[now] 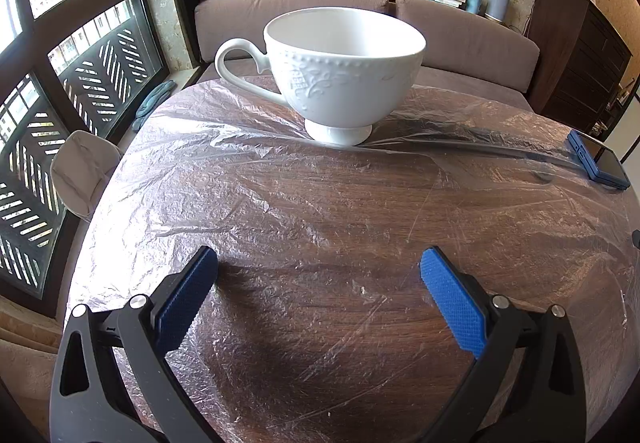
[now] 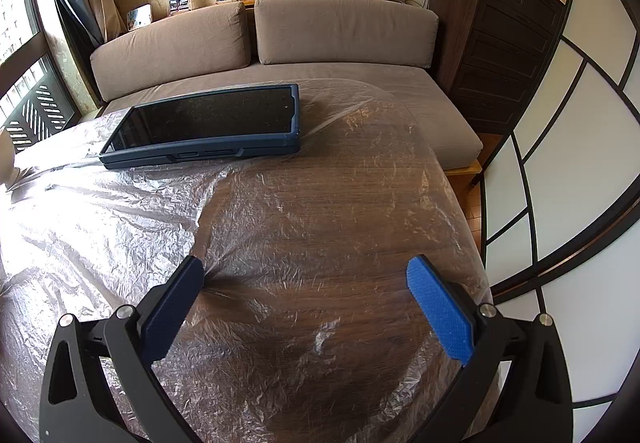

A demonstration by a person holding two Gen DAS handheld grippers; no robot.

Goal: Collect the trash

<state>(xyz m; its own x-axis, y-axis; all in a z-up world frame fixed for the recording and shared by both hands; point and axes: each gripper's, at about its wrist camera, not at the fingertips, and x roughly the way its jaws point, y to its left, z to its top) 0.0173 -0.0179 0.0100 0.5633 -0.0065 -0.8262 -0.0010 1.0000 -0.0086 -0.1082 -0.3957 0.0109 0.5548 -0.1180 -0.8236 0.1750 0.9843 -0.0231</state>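
Plastic sheet (image 1: 304, 203) flat across table (image 2: 456, 179), creases running left-right; left tool (image 1: 319, 271) and right tool (image 2: 305, 277) agape, empty.

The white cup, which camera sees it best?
The left wrist view: the white cup stands whole, straight ahead of the open left claw. The right wrist view shows only a pale sliver at its left edge, perhaps the cup.

The left tongs (image 1: 318, 267) hang spread wide over the plastic sheet (image 1: 280, 203) on the desk (image 1: 340, 307); a white cup (image 1: 340, 71) stands ahead.
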